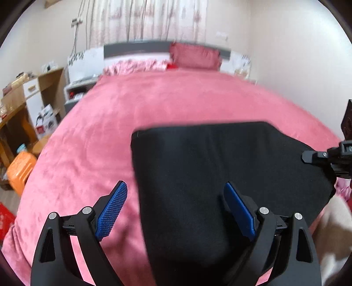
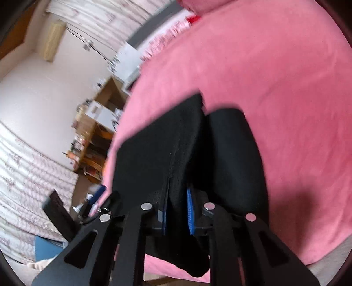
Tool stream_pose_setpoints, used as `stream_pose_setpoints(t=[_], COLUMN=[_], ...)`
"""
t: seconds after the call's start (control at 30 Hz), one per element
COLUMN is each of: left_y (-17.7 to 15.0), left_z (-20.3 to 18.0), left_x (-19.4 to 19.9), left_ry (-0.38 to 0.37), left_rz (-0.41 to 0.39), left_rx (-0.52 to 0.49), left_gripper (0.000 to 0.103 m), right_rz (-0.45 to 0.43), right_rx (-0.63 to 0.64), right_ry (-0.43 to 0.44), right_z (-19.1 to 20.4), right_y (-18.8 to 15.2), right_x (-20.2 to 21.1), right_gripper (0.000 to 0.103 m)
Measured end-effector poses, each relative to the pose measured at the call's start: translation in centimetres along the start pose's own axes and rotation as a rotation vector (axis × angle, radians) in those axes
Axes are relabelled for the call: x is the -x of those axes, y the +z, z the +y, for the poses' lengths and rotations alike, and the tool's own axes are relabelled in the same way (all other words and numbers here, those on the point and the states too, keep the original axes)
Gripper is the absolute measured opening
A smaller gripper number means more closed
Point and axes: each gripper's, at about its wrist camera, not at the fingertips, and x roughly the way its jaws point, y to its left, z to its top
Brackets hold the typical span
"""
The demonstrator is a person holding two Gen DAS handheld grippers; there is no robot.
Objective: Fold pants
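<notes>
Right up close on my right wrist cam, the right gripper [image 2: 177, 209] has its blue pads [image 2: 191, 212] pinched narrow on a fold of the black pants [image 2: 187, 140], cloth bunched between them and hanging a bit below the fingers. Over on the left cam, my left gripper [image 1: 176, 206] is spread wide, holding nothing, one pad over the pink blanket [image 1: 92, 140] and the other over the pants [image 1: 220, 165]. Pants are lying folded on the near part of the bed, a fairly neat dark rectangle, with the right gripper [image 1: 308, 156] poking in at its right edge. Further back there's a pink pillow [image 1: 194, 56] against the headboard [image 1: 136, 47], wooden desk [image 1: 33, 92] off to the left, curtains [image 1: 149, 19] behind it all. Both views are kinda blurry.
</notes>
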Motion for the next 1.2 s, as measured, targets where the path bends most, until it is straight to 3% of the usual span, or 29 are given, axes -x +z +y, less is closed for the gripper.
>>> stream_pose_setpoints(t=[0.07, 0.23, 0.3, 0.4, 0.43, 0.53, 0.6, 0.7, 0.8, 0.93, 1.0, 1.07, 1.2], left_y=[0.4, -1.3, -1.5, -1.0, -0.6, 0.3, 1.8, 4.5, 5.8, 6.5, 6.5, 6.1, 5.6], left_z=[-1.1, -3.3, -3.9, -3.2, -2.6, -1.3, -0.4, 0.1, -1.0, -2.3, -2.8, -3.3, -2.6], left_x=[-0.3, -4.5, -4.5, -4.3, -4.0, -3.2, -2.8, -3.8, -6.5, -9.3, -10.8, -12.5, -14.8], left_ry=[-0.009, 0.006, 0.024, -0.003, -0.028, -0.051, -0.04, -0.047, -0.022, 0.04, 0.048, 0.075, 0.055], left_rz=[-0.003, 0.15, 0.14, 0.172, 0.19, 0.19, 0.167, 0.16, 0.237, 0.276, 0.272, 0.288, 0.306], left_rx=[-0.043, -0.126, -0.171, -0.146, -0.124, -0.071, -0.029, 0.009, -0.04, -0.089, -0.107, -0.146, -0.107], left_gripper=[0.089, 0.092, 0.092, 0.092, 0.092, 0.092, 0.092, 0.092, 0.092, 0.092, 0.092, 0.096, 0.1], right_rz=[-0.009, 0.063, 0.053, 0.06, 0.058, -0.024, -0.067, -0.054, 0.0, 0.052, 0.05, 0.046, 0.006], right_rx=[0.005, -0.08, -0.093, -0.05, -0.029, 0.094, 0.176, 0.261, 0.306, 0.304, 0.347, 0.385, 0.298], right_ry=[-0.015, -0.12, -0.113, -0.126, -0.139, -0.202, -0.198, -0.186, -0.211, -0.272, -0.349, -0.435, -0.365], right_z=[-0.1, -3.8, -4.7, -3.5, -2.9, 0.2, 2.7, 5.4, 6.7, 6.6, 5.9, 4.5, 1.1], right_y=[0.2, -2.8, -3.5, -3.0, -2.7, -1.7, -0.6, 0.4, 1.3, 1.6, 1.6, 1.5, 2.0], right_x=[0.9, -1.0, -1.5, -1.1, -1.0, 0.1, 0.2, -2.0, -5.9, -10.1, -11.3, -12.3, -13.2], right_gripper=[0.012, 0.012, 0.012, 0.015, 0.021, 0.03, 0.03, 0.03, 0.027, 0.024, 0.017, 0.0, 0.0])
